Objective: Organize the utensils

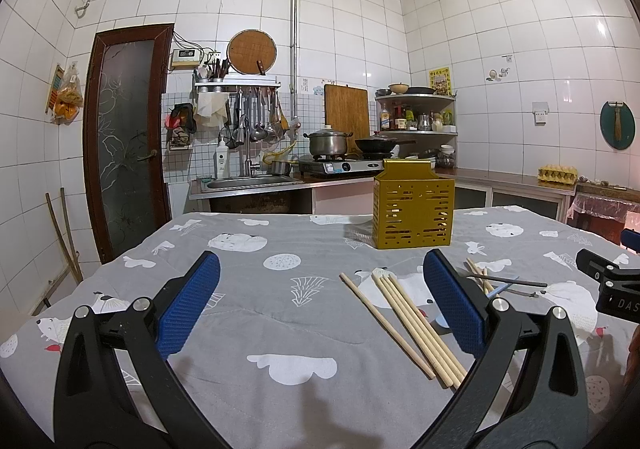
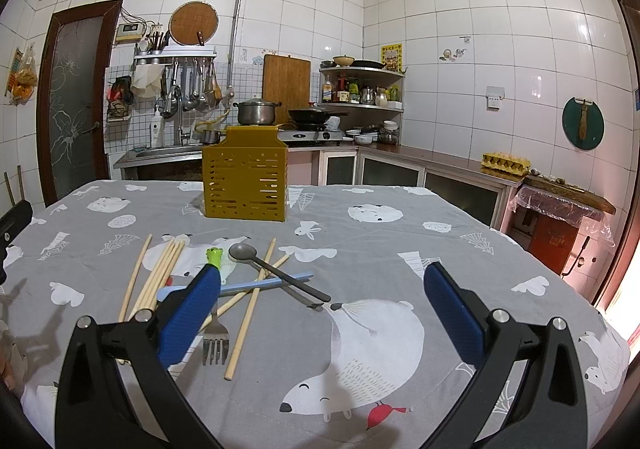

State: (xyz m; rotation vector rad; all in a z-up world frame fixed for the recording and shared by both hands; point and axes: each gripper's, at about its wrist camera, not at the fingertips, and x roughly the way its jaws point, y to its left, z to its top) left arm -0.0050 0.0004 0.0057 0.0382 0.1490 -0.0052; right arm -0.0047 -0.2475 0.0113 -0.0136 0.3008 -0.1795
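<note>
Left gripper [image 1: 320, 303]: jaws wide, empty, above grey animal-print tablecloth [image 1: 248, 313]. Right gripper [image 2: 322, 311]: jaws wide, empty. Perforated yellow metal utensil holder [image 2: 245, 185]: upright, far centre. Loose wooden chopsticks [image 1: 416, 329], dark grey spoon [image 2: 276, 269], metal fork [image 2: 215, 343]: flat on cloth, near side of holder.

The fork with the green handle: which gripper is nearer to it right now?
Right. The right gripper has its left finger directly over the fork, handle hidden behind it. The left gripper sits farther left, by the bundled chopsticks; both open.
</note>
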